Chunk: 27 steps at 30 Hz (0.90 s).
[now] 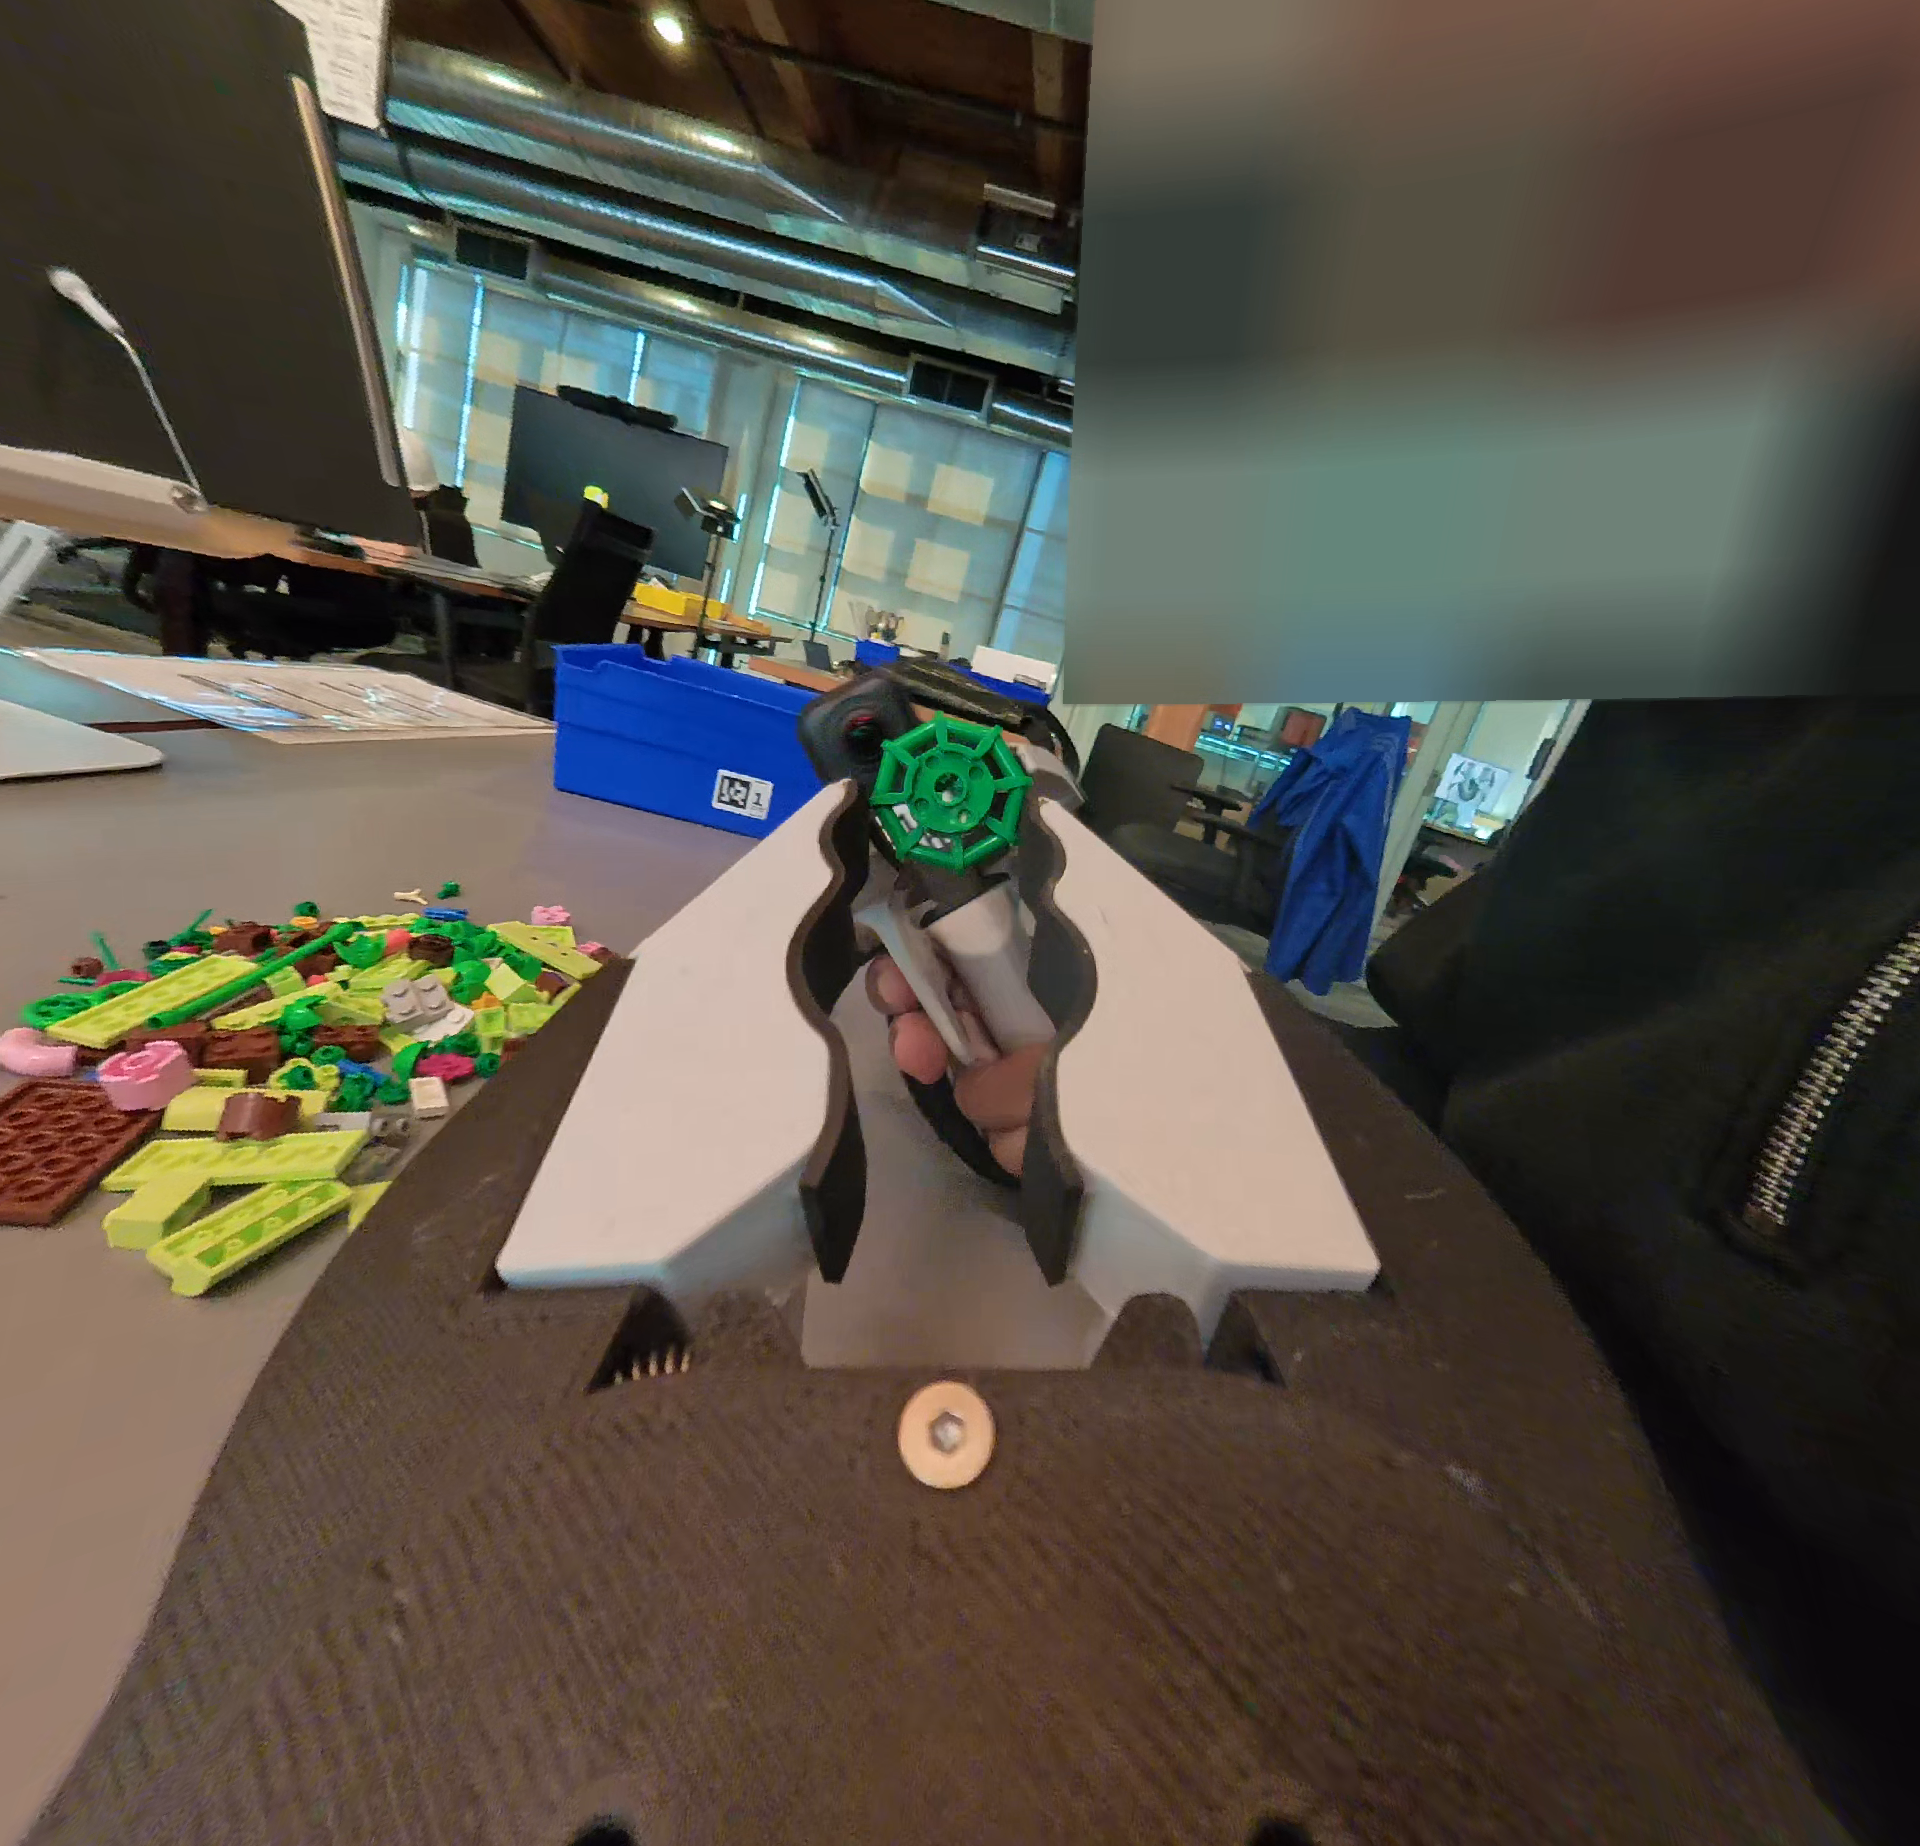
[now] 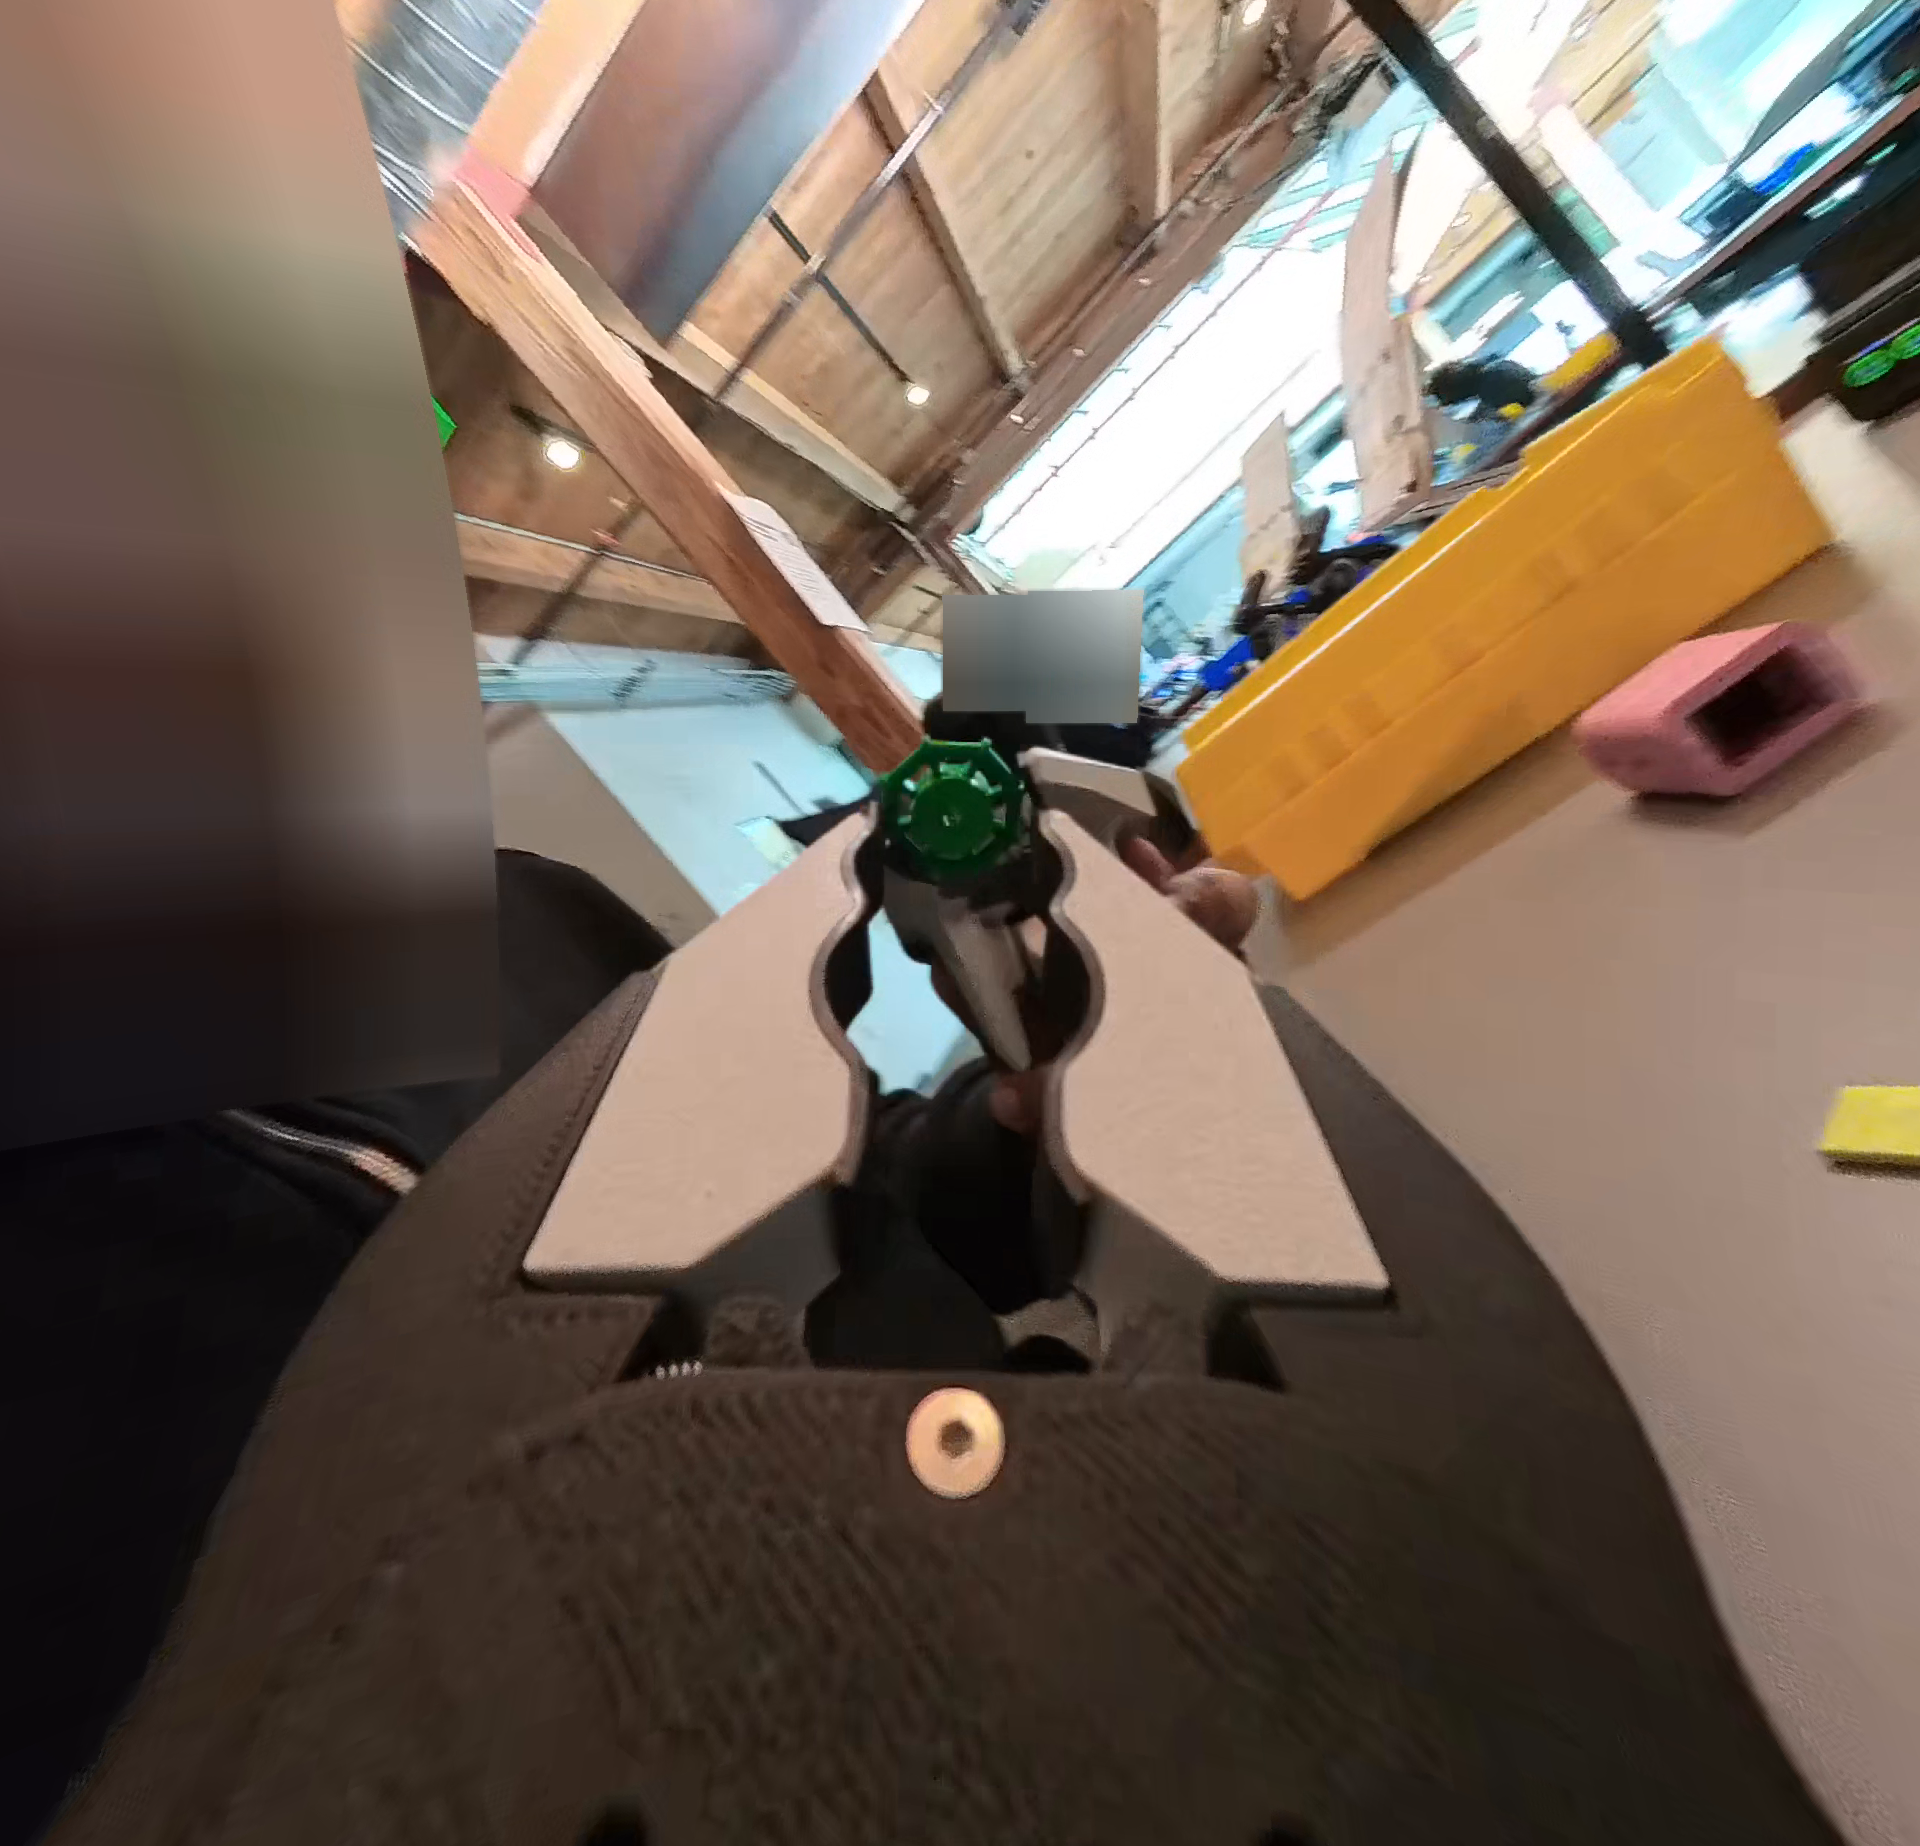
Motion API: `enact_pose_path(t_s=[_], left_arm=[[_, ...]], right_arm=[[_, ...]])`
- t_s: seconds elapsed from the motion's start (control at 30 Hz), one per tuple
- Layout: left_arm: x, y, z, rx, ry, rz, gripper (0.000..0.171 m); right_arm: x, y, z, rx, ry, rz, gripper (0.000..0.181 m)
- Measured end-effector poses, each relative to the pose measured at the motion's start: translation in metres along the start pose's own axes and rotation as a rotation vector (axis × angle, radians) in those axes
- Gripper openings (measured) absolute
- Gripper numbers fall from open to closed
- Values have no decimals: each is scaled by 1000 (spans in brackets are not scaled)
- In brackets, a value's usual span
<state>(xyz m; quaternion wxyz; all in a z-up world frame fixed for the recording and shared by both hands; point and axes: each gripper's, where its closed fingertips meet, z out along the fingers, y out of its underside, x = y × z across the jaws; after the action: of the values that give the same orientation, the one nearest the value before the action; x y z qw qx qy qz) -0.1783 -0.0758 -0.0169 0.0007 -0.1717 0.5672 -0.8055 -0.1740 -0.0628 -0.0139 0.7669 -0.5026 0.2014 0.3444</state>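
Note:
A green spoked wheel piece [image 1: 951,794] sits between the fingertips of my left gripper [image 1: 943,817], held in the air above the grey table [image 1: 312,820]. My right gripper [image 2: 951,825] faces the left one and closes on the same green wheel [image 2: 948,811] from the other side. In the left wrist view the right gripper's grey fingers [image 1: 987,949] and a hand [image 1: 935,1043] show just behind the wheel. In the right wrist view the left gripper's fingers [image 2: 982,975] show behind it.
A pile of lime, green, brown and pink bricks [image 1: 260,1017] lies on the table at left, with a brown plate [image 1: 57,1142]. A blue bin [image 1: 665,747] stands behind. A yellow bin [image 2: 1507,633], a pink box [image 2: 1725,716] and a yellow piece [image 2: 1870,1123] lie to the right. A black jacket [image 1: 1662,1069] is close. My left and right fingertips are right by each other.

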Motion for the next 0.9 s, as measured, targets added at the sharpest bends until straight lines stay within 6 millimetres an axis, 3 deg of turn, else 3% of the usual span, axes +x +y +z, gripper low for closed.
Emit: enact_pose_path(t_s=[0.13,0.37,0.6,0.9], left_arm=[[0,1,1,2,12,-17,27],[3,4,3,-14,32,-34,27],[2,8,3,-45,42,-76,26],[-3,16,4,-107,-32,18,27]], right_arm=[[-2,-1,0,27,-84,125,23],[0,1,-3,13,-91,187,18],[2,4,-6,-38,16,37,18],[8,6,-12,-95,150,-94,17]])
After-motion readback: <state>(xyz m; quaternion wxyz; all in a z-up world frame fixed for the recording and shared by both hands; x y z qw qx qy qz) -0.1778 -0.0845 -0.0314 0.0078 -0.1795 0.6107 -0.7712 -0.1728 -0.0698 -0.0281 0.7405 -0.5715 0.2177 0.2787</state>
